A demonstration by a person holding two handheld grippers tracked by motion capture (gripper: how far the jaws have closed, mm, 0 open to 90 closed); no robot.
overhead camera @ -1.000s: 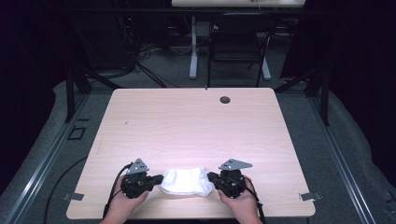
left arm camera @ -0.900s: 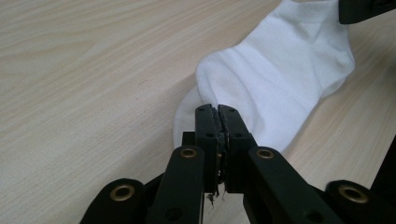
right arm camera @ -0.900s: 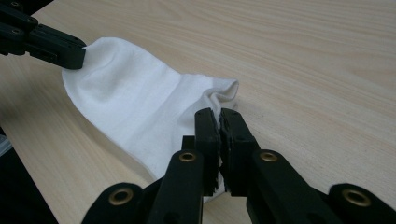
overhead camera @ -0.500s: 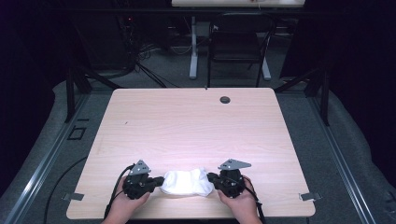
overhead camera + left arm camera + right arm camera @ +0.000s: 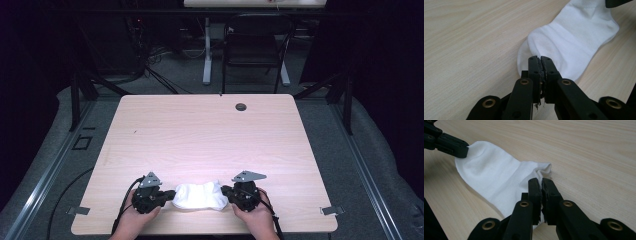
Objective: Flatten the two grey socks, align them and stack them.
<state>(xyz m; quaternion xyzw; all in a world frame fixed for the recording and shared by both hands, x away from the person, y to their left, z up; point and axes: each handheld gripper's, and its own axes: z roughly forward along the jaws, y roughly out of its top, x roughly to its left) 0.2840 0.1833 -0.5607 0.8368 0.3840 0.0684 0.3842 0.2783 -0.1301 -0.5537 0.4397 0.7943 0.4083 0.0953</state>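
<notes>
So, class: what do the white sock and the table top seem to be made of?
Sock: soft knit fabric, probably cotton blend, matte; fine ribbing and limp folds show. Table top: pale wood-grain board, likely laminate, smooth with slight sheen; printed-looking streaks.

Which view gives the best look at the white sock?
The left gripper view: the white sock lies large, ribbing visible, pinched at one end. The right gripper view shows its other end bunched at that tool. The high view shows it small between both tools.
</notes>
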